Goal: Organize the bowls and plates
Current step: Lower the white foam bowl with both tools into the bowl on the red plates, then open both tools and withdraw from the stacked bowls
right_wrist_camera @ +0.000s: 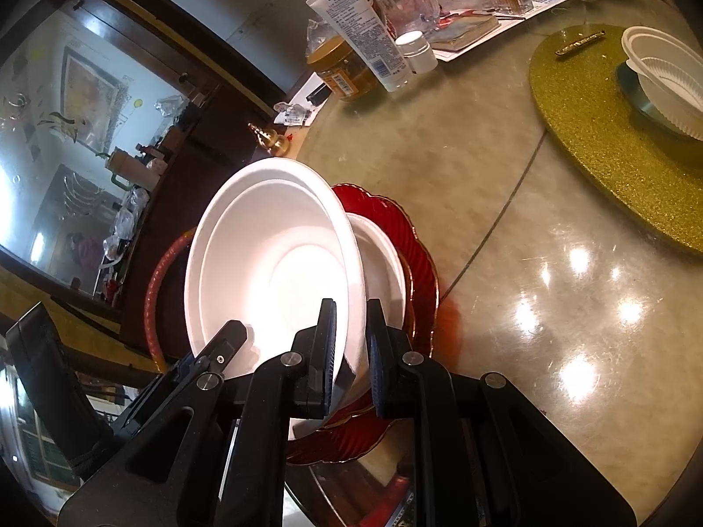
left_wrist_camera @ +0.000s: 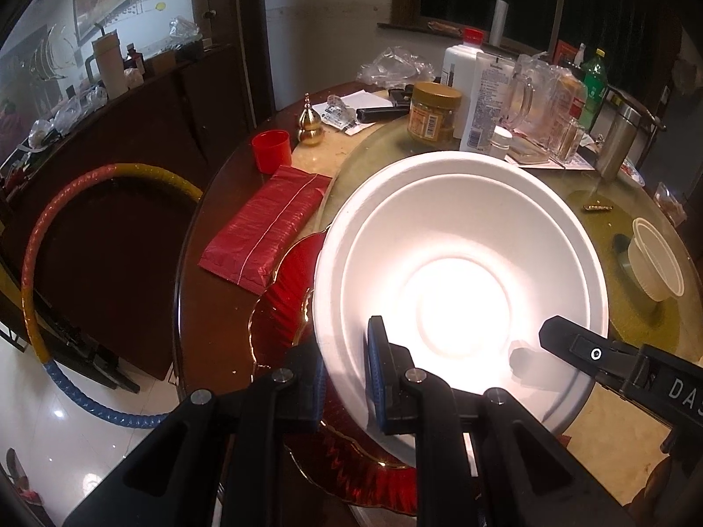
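Note:
A large white bowl (left_wrist_camera: 461, 263) is held tilted above a red scalloped plate (left_wrist_camera: 285, 307) at the table's near edge. My left gripper (left_wrist_camera: 347, 364) is shut on the bowl's near rim. My right gripper (right_wrist_camera: 351, 342) is shut on the same bowl (right_wrist_camera: 272, 259) at another part of the rim; its finger also shows in the left wrist view (left_wrist_camera: 571, 342). In the right wrist view a second white dish (right_wrist_camera: 382, 254) lies on the red plate (right_wrist_camera: 417, 254) under the bowl. A small white ribbed bowl (right_wrist_camera: 668, 83) sits on a gold glitter mat (right_wrist_camera: 593, 131).
A red packet (left_wrist_camera: 263, 224), a red cup (left_wrist_camera: 271, 149) and a gold gourd (left_wrist_camera: 309, 125) lie to the left. Bottles, a jar (left_wrist_camera: 433, 110) and glass mugs crowd the far side of the round table. A hoop (left_wrist_camera: 35, 263) leans by the cabinet.

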Available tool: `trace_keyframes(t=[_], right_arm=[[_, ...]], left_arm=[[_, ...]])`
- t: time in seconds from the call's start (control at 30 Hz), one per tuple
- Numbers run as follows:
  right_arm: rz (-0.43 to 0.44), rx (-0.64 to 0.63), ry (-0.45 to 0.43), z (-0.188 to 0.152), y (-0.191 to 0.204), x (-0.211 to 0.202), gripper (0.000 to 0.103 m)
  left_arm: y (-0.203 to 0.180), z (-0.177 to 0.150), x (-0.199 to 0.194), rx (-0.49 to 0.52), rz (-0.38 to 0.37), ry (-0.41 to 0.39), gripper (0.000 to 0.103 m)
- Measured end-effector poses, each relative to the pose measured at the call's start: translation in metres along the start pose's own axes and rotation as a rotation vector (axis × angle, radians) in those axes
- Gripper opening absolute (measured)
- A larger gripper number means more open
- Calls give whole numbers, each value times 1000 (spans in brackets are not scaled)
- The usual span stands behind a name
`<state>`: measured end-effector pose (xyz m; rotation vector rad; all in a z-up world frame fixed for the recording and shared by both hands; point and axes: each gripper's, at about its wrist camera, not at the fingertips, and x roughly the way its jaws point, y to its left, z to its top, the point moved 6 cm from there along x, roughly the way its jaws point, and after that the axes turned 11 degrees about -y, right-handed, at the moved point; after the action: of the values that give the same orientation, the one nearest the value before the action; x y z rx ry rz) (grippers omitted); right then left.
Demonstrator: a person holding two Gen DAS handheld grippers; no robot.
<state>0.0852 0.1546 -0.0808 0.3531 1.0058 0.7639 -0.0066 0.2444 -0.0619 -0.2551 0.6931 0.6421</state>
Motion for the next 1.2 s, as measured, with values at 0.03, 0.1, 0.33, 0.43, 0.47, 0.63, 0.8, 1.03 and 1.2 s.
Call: trace_keyframes(t=[0.03,0.1,0.33,0.43,0.47,0.63,0.8,1.03,1.2], right_arm=[[-2,-1,3,0,0,0,13],[-3,-1,8,0,0,1,13],[-2,7,18,-3,-1,3,13],[-5,4,20,-3,-2,4,13],[-6,6,22,-3,-2,4,13],[-14,2,26,-3,-2,4,14],[-15,1,30,-4,-1,4,14],[-19,-21,21,-2,4,-2,14],[-26,-32,16,-1,5,-6,29]], left_arm=[[0,0,0,0,2,1,16],[1,0,1,-2,5,5,16],[1,-1,3,-1,9,10,16],[1,-2,3,-3,11,13,16],[1,-2,3,-3,10,14,16],[0,-3,3,-4,9,14,16],[2,-4,2,-15,11,11,16],[5,-2,-3,-31,12,-1,21],[8,-1,-9,-51,8,-23,53]])
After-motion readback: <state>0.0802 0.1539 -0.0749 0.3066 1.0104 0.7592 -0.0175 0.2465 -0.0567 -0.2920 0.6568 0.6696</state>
